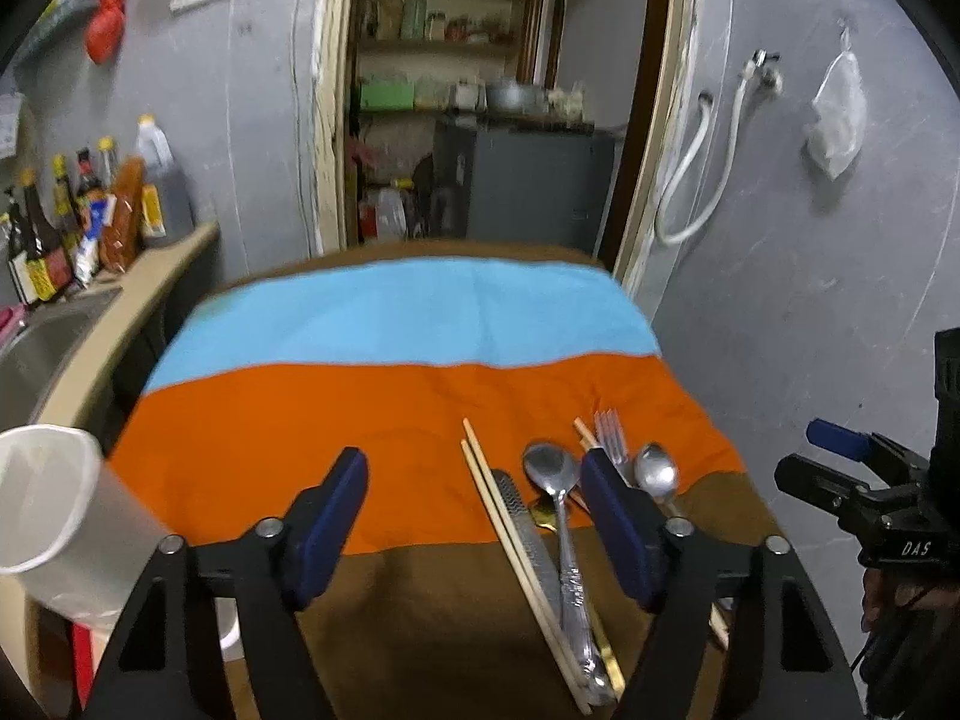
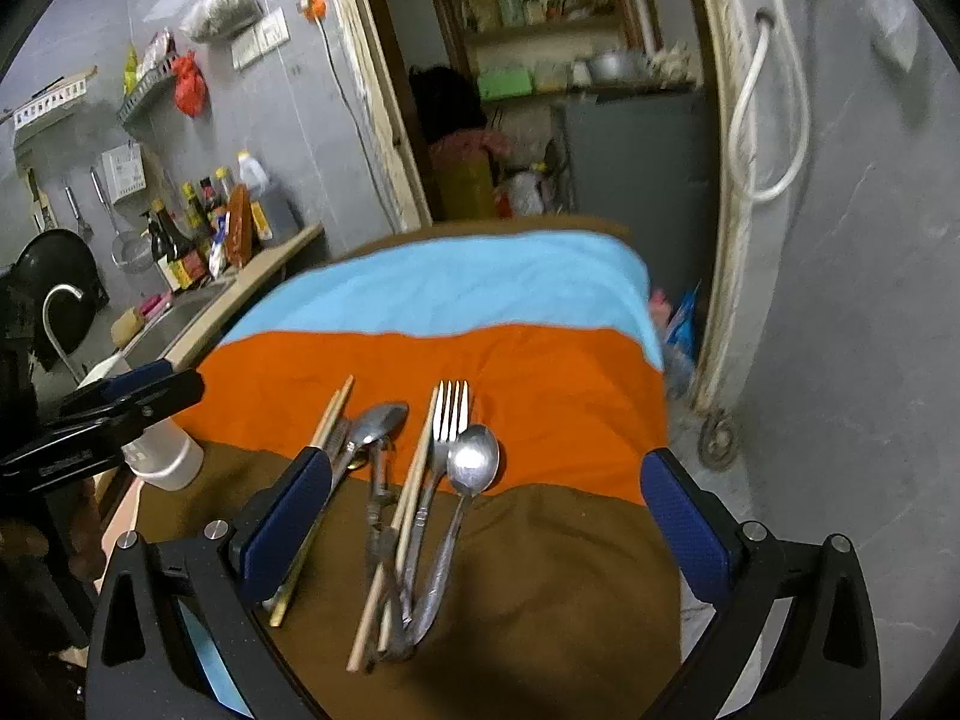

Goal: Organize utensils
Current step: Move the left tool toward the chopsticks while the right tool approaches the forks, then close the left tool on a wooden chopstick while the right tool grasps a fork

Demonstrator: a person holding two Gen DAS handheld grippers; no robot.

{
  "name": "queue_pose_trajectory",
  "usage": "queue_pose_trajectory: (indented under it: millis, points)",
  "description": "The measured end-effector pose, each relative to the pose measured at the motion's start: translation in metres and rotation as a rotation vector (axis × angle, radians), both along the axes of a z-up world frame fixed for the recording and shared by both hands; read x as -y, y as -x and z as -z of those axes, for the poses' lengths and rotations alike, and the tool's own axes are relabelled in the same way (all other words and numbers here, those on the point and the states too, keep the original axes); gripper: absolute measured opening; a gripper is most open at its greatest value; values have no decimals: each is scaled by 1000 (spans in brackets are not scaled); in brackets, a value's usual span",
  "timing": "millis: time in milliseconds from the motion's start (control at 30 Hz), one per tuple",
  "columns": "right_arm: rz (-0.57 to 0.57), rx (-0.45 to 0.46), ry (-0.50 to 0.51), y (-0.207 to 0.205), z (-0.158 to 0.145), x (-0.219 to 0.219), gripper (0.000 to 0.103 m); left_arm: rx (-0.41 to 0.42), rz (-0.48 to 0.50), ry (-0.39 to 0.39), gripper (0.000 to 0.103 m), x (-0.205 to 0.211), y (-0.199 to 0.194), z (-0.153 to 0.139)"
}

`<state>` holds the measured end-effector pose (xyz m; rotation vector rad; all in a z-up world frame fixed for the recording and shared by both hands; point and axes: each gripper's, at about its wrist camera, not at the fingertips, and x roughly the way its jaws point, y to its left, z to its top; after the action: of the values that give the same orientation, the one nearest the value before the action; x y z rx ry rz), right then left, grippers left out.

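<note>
Found the utensils [image 2: 408,480] heaped in a loose pile on the desk, straddling the seam where the orange band of the striped cloth [image 1: 300,408] met the brown one. Counted two pairs of chopsticks [image 1: 510,528], a fork [image 2: 450,414], a large spoon [image 1: 549,468], a smaller spoon [image 2: 474,456] and a gold-handled piece mostly buried underneath.

Held the left gripper [image 1: 471,462] over bare cloth just left of the pile, jaws released with nothing between them. Hid part of the fork and one chopstick pair behind its right finger in the left view. Kept the right gripper [image 2: 487,462] above the pile, jaws spread wide and touching nothing, fork and small spoon framed between the fingers.

Noted a white cup [image 1: 54,498] at the desk's left edge, close beside the left gripper. Beyond it, saw a sink [image 1: 36,348] with a row of sauce bottles [image 1: 60,228] on the counter. Past the desk's far end, spotted an open doorway [image 1: 468,90] onto cluttered shelves. On the grey wall, picked out a white hose [image 1: 696,180], a clear plastic bag [image 1: 837,114] and a red bag [image 1: 105,24].

Read "DAS" in white on the right gripper's black body. Could not make out the bottle labels, too blurred.
</note>
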<state>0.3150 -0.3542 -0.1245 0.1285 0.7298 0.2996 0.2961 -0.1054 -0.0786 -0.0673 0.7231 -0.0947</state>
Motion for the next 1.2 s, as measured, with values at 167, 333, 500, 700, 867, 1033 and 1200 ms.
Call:
queue_pose_trajectory:
  millis: [167,333,500,700,867,1033,1200]
  points:
    - [-39,-86,-16,-28,34,-7,80,-107,14,36,47,-5,-28,30]
    - [-68,-154,-23,-49,60,-15,64,-208,15,86,38,-9,-49,54]
    - [-96,-190,-20,-58,71,-17,54,-271,0,70,33,-8,-61,69]
    - [-138,-205,-11,-66,77,-19,49,-276,25,59,33,-3,-66,71]
    - [-157,-205,-4,-72,77,-22,45,-300,34,83,25,-5,-81,72]
    - [-163,-206,-5,-72,78,-20,45,-340,24,103,17,-6,-82,72]
    - [-193,-209,-6,-73,78,-21,45,-405,38,144,17,-6,-80,76]
